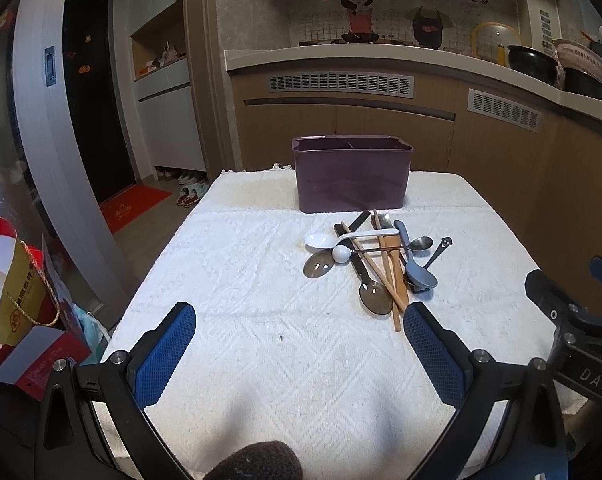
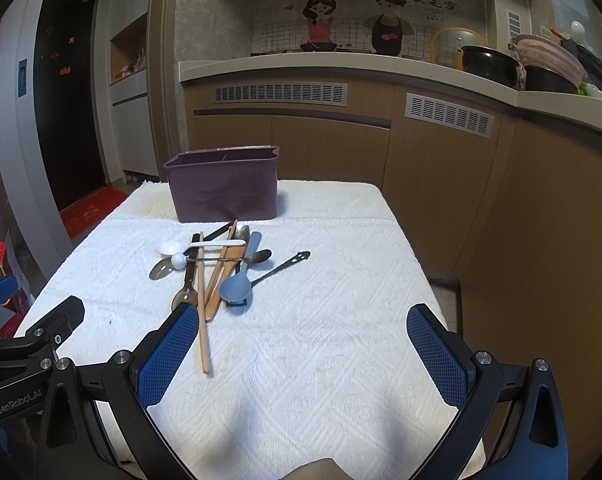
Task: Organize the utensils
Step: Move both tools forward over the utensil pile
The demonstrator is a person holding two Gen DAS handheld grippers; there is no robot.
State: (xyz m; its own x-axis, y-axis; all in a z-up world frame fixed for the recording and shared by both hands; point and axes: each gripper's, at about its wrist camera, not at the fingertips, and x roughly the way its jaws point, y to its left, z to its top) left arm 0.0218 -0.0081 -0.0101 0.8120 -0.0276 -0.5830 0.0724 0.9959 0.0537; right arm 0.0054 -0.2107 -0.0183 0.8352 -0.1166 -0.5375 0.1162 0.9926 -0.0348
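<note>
My left gripper (image 1: 299, 320): jaws wide apart, empty, over the white cloth (image 1: 241, 280). My right gripper (image 2: 301, 320): likewise spread, empty. Utensil pile (image 2: 217, 268): crossed spoons and chopsticks, possibly tongs, just before the purple holder (image 2: 225, 188).

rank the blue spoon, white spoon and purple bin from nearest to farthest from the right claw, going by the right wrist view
1. Blue spoon, its bowl at the near end of the pile, left of centre of the right claw.
2. White spoon, farther back on the pile's left.
3. Purple bin, standing behind the pile at the table's far end.
</note>
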